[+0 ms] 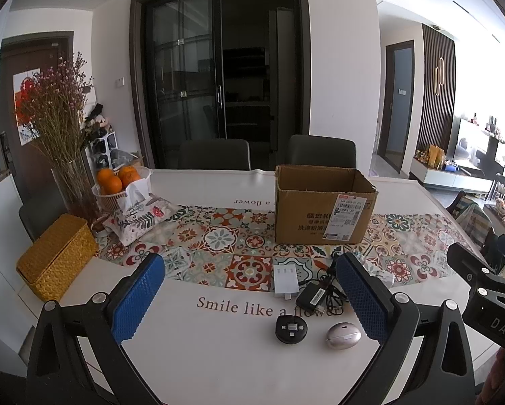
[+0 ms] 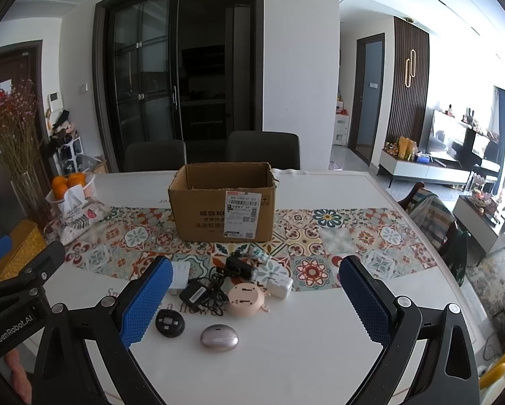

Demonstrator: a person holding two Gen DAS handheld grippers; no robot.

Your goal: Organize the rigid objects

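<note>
An open cardboard box (image 1: 323, 206) (image 2: 223, 202) stands on the patterned runner. In front of it lies a cluster of small items: a white plug block (image 1: 285, 278) (image 2: 181, 275), a black adapter with tangled cable (image 1: 315, 295) (image 2: 198, 293), a round black remote (image 1: 291, 328) (image 2: 170, 322), a silver oval case (image 1: 343, 335) (image 2: 219, 337), a pink round device (image 2: 245, 298) and a white charger (image 2: 279, 287). My left gripper (image 1: 252, 298) hovers open above the table's near edge, left of the cluster. My right gripper (image 2: 257, 300) is open too, framing the cluster.
A yellow woven basket (image 1: 55, 256), a floral tissue pouch (image 1: 141, 216), a basket of oranges (image 1: 121, 182) and a vase of dried flowers (image 1: 55, 118) occupy the table's left side. Two dark chairs (image 1: 321, 152) stand behind the table. A draped chair (image 2: 431, 216) is at right.
</note>
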